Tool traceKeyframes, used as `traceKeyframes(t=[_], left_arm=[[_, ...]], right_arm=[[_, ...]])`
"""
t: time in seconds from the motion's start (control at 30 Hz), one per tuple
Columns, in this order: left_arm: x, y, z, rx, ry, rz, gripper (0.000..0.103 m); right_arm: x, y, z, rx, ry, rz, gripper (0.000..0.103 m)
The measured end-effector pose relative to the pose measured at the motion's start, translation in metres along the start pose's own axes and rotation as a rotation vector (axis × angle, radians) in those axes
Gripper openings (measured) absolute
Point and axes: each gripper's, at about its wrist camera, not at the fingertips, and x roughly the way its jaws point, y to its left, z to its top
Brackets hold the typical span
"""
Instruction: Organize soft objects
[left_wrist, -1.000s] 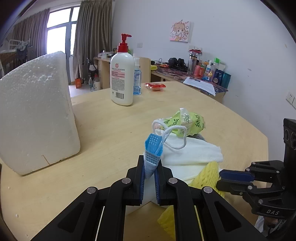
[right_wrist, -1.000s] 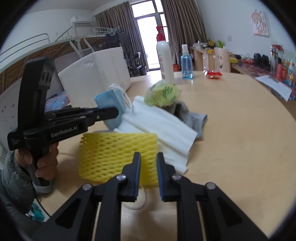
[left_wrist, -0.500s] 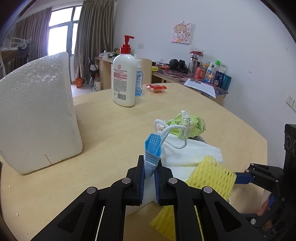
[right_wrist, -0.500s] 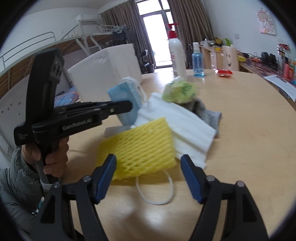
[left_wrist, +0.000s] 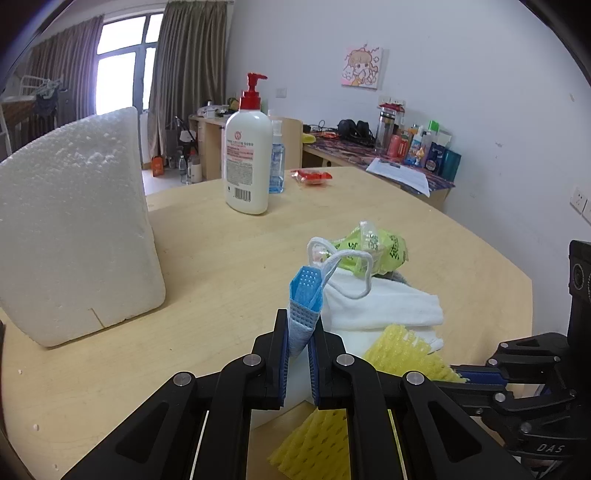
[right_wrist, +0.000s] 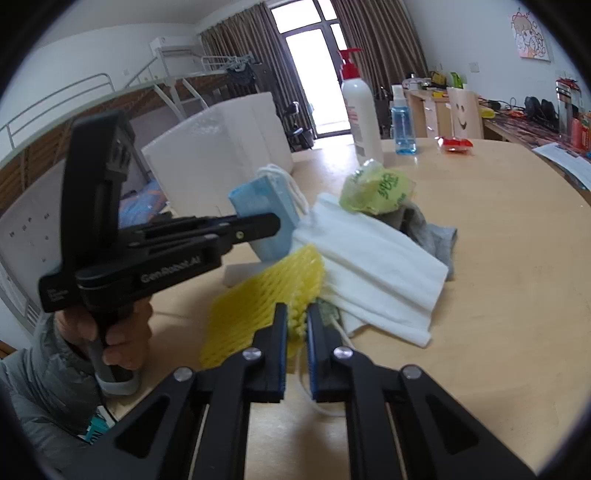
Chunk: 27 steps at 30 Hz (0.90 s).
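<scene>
Your left gripper (left_wrist: 298, 341) jaws clamp the floppy blue mask (left_wrist: 303, 295); right gripper (right_wrist: 296, 332) jaws pinch the yellow foam net (right_wrist: 266, 295) edge. Featherlight, squashy: grip edges lightly.

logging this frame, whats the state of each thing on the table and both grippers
left gripper: shut on blue face mask
right gripper: shut on yellow foam net
white towel: folded, lying flat
green plastic bag: crumpled
lotion pump bottle: upright
</scene>
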Motion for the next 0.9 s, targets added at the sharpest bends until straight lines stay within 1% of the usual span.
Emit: traceKeyframes(t=[0.1, 0.23, 0.37, 0.5, 0.63, 0.73, 0.9], left_arm=[[-0.009, 0.003, 0.002, -0.011, -0.030, -0.001, 0.010], [-0.026, 0.004, 0.005, -0.015, -0.089, 0.013, 0.010], [-0.044, 0.001, 0.007, -0.013, -0.151, 0.011, 0.009], [-0.064, -0.005, 0.009, -0.004, -0.202, 0.033, 0.008], [-0.082, -0.011, 0.010, 0.012, -0.238, 0.075, 0.008], [-0.095, -0.016, 0.010, 0.028, -0.268, 0.111, 0.008], [-0.116, -0.019, 0.011, 0.023, -0.302, 0.165, 0.007]], right_arm=[[-0.009, 0.002, 0.003, 0.002, -0.030, -0.001, 0.011], [-0.030, 0.004, 0.012, -0.001, -0.098, -0.021, 0.011], [-0.047, 0.011, 0.018, -0.029, -0.161, -0.065, 0.011], [-0.059, 0.016, 0.025, -0.047, -0.214, -0.095, 0.011], [-0.070, 0.021, 0.028, -0.061, -0.261, -0.136, 0.011], [-0.077, 0.022, 0.028, -0.064, -0.285, -0.145, 0.011], [-0.091, 0.025, 0.029, -0.077, -0.340, -0.189, 0.011]])
